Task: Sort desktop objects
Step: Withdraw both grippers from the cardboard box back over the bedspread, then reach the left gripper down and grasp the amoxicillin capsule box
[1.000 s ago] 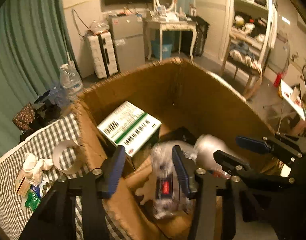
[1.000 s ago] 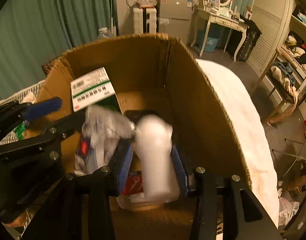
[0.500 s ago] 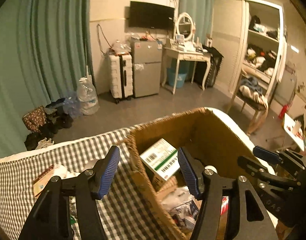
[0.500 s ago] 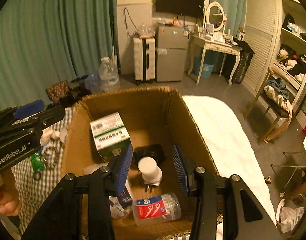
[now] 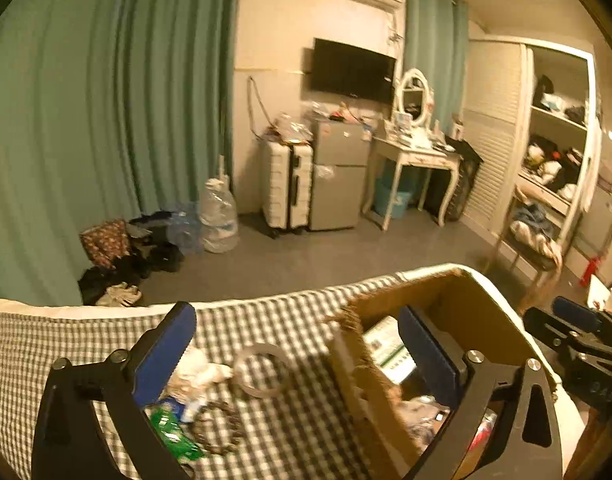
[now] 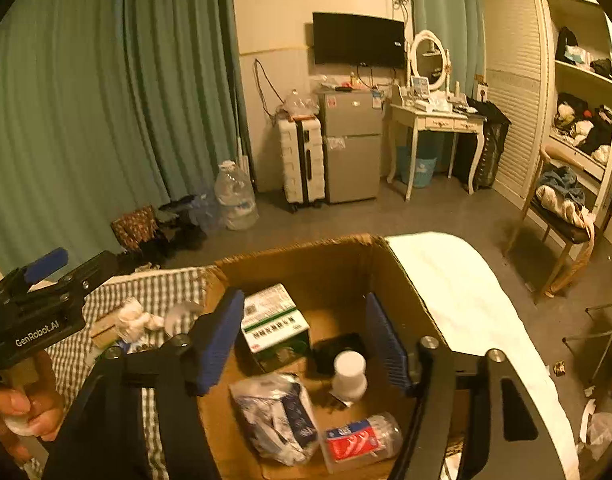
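Note:
A cardboard box (image 6: 325, 268) stands on the checked cloth (image 5: 86, 340). Inside it are a green-and-white carton (image 6: 274, 320), a white plug adapter (image 6: 347, 368), a black item (image 6: 337, 346), a crumpled plastic packet (image 6: 278, 412) and a clear tub with a red label (image 6: 357, 440). Above the box, my right gripper (image 6: 306, 304) has its jaws opening, with nothing between them. My left gripper (image 5: 294, 320) is also opening and empty, over the box's left rim (image 5: 345, 344) and the cloth. On the cloth lie a tape roll (image 5: 262, 368), white tissue (image 5: 198, 368), a green packet (image 5: 170, 436) and a bead bracelet (image 5: 218, 432).
A white mattress surface (image 6: 465, 300) runs along the box's right side. A hand (image 6: 22, 408) holds the left gripper's handle. Beyond the bed's edge is open floor with a water bottle (image 6: 234, 200), a suitcase (image 6: 302, 160), a small fridge (image 6: 349, 144) and a chair (image 6: 561, 216).
Both grippers let go of their loads, the white adapter and the plastic packet, which now rest in the box. Both rose and drew back with wider jaws; the left swung left over the cloth.

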The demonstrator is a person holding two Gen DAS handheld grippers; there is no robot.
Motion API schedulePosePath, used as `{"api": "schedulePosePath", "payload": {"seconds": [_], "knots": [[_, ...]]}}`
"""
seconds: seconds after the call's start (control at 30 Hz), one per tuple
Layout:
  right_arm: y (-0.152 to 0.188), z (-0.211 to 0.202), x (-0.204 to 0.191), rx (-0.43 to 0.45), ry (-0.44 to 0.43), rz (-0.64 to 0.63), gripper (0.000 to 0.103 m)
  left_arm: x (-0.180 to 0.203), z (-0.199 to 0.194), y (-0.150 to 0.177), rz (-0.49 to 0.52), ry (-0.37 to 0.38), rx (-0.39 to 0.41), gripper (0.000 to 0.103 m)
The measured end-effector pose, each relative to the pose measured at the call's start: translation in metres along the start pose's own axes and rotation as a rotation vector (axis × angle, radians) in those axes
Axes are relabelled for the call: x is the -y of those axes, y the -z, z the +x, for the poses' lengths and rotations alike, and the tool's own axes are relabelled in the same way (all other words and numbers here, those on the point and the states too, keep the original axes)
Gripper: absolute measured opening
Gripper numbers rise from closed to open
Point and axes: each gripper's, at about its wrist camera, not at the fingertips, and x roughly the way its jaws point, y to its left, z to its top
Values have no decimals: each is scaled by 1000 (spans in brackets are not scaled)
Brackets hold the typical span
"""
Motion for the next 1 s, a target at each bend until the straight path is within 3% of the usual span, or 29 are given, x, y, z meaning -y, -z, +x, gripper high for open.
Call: {"api": "schedulePosePath", "payload": {"seconds": [0.2,0.5,0.77,0.87,1.0], "knots": [[-5,0,-22,33,-22,-11,87,-42,-5,-5,-54,-57,-10,103],[-33,5,-69,80,-77,-85,93,-112,-10,-25,-92,-198,-14,103],[-67,28,-143,30,-241,-234,93,-164,-19,-45,26,-306,-59,103],[-72,46,-164,-24,-262,-235,93,-181,-27,-52,76,-348,-23,103],[-75,75,-193,-56,-227,-293,93,-204,-16,-54,56,-363,-20,103]]}}
